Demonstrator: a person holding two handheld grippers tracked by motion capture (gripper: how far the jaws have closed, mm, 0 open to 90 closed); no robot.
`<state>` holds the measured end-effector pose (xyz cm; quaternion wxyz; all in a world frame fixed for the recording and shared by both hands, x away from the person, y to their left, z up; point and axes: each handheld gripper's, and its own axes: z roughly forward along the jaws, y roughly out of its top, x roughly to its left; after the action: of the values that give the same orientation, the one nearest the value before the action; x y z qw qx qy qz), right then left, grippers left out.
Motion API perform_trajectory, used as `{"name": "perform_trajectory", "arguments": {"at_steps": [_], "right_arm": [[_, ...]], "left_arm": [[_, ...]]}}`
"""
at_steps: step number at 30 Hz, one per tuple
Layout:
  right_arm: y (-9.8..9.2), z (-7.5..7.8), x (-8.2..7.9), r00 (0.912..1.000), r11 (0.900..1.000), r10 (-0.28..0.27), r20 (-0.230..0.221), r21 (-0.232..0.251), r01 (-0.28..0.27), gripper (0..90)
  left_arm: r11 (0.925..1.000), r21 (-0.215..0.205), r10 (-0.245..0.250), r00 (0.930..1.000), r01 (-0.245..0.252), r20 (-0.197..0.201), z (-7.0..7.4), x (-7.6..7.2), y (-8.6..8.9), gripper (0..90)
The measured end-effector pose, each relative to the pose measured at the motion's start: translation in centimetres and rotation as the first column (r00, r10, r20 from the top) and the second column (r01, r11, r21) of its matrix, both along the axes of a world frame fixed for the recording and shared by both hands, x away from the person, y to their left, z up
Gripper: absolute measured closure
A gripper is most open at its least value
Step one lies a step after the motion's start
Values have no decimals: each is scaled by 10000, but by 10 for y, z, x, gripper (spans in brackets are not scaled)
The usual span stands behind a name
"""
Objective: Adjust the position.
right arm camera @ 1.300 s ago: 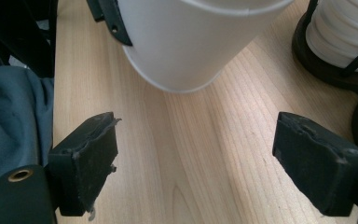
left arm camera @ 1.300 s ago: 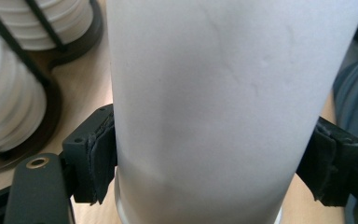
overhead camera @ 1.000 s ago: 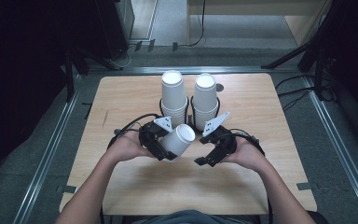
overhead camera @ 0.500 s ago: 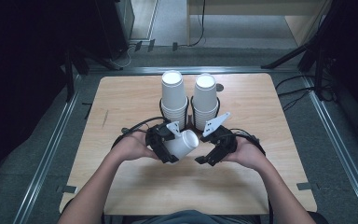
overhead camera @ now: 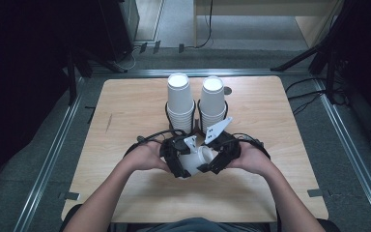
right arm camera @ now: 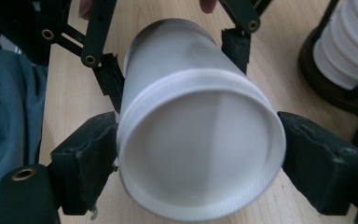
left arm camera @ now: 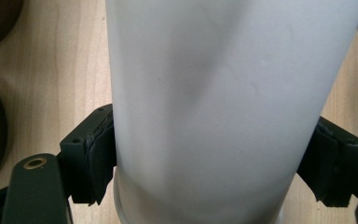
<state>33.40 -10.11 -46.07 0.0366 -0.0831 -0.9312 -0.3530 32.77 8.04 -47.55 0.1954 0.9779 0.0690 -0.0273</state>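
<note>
Since 0.5 s ago we've brought both grippers closer together near the table's front centre, and the white paper cup now lies on its side btwn them, w/ its open mouth toward the right gripper. Left gripper jaws are clamped on the cup's body; in the left gripper view both pads press the cup wall. Right gripper jaws sit either side of the cup rim, pads touching it. Behind our hands, two stacks of white cups stand side by side in dark holders on the wooden table.
</note>
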Motion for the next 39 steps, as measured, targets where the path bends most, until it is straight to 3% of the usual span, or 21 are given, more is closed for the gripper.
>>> {"name": "perform_trajectory", "arguments": {"at_steps": [5,8,13,16,18,22,25,29,30,35,39], "right_arm": [[4,-1,-1,9992,9994,349,-180,-50,-350,244],[4,-1,-1,9985,9991,311,-456,-264,-323,251],[2,1,0,9978,9994,326,-579,-80,-331,251],[0,3,0,9988,9996,263,-416,-109,-268,251],[-3,4,1,9993,9998,177,-343,-29,-178,251],[-9,6,2,9993,10000,-18,-381,47,20,250],[-14,7,2,9994,9998,-150,-324,158,155,250],[-21,8,3,9988,9991,-337,-360,256,347,249],[-23,8,3,9986,9989,-372,-383,255,382,250],[-31,9,4,9970,9968,-615,-466,474,637,249],[-37,15,4,9963,9934,-673,-537,890,719,249]], "left_arm": [[9997,-17,-235,9997,235,11,-1,-1,0,164],[9995,-84,-295,9996,294,-55,-1,-1,1,152],[9990,-450,-75,9998,65,-210,2,-2,4,128],[9958,-905,162,9999,-166,-50,6,-1,7,17],[9928,-1148,353,9992,-330,179,8,0,10,0],[9804,-1835,777,9965,-710,300,11,3,19,0],[9648,-2448,1008,9949,-961,67,14,6,28,0],[9525,-2821,1241,9922,-1148,152,17,6,36,0],[9462,-2988,1339,9909,-1243,118,18,7,39,0],[9283,-3431,1444,9893,-1431,-217,18,8,45,0],[9086,-3915,1389,9893,-1454,-450,16,9,48,0]]}}
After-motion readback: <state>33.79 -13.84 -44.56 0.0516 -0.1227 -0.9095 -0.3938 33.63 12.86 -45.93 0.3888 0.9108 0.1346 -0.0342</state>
